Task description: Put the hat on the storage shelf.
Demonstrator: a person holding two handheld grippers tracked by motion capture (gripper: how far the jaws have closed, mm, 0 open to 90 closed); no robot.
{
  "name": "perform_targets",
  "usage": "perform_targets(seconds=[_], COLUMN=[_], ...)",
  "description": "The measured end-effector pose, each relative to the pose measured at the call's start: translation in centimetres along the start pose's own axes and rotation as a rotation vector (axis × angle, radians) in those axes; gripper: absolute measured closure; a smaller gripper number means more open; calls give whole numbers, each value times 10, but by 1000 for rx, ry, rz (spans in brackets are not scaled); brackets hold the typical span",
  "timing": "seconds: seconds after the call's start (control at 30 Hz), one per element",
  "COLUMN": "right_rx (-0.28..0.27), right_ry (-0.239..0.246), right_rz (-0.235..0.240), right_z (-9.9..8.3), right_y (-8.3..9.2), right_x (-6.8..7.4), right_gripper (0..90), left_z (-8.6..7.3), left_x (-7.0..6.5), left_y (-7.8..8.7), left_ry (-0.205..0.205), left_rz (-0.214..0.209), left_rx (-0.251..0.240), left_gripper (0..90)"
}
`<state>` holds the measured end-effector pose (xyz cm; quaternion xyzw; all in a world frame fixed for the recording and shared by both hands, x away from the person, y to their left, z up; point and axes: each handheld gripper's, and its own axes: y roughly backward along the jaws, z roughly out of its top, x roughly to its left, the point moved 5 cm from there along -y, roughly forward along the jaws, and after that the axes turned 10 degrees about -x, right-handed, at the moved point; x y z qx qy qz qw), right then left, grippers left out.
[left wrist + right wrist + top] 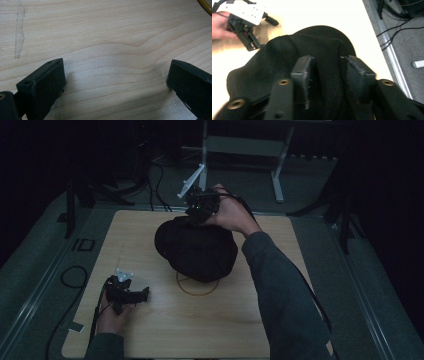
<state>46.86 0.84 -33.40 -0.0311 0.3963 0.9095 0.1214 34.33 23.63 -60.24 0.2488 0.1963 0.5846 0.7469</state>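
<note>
Jaws spread wide and holding nothing, the left gripper (131, 292) rests low over the bare wooden table (150, 330) at its near left. To the right, the right gripper (328, 75) pinches a fold of the black cap (197, 250), which sits mid-table over a yellow ring (197, 290). This looks like the grasp-and-lift step; next comes a steady raise without the fabric slipping.

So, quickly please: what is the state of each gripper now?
Left gripper: open, holding nothing, just above the bare wooden table.
Right gripper: jaws closed on a fold of the black cloth, holding it.
</note>
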Motion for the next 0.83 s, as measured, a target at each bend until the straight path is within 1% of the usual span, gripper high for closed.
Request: perform_targets(seconds=[0.13, 0.23, 0.33, 0.53, 0.7, 0.83], right_rx=[-24, -40, -68, -100, -89, -78], right_ry=[-9, -21, -43, -77, -92, -100], right_rz=[-15, -28, -43, -66, -88, -92], right_z=[0, 1, 1, -5, -14, -22], right_y=[5, 10, 18, 34, 43, 46], right_x=[-3, -4, -7, -15, -20, -23], right_gripper=[414, 382, 374, 369, 367, 366], left_z=[0, 0, 0, 0, 0, 0], left_x=[0, 0, 0, 0, 0, 0], left_y=[0, 0, 0, 0, 0, 0], left_ry=[0, 0, 0, 0, 0, -1], left_rz=[0, 0, 0, 0, 0, 0], left_rx=[0, 0, 0, 0, 0, 1], left_gripper=[18, 19, 19, 19, 19, 19])
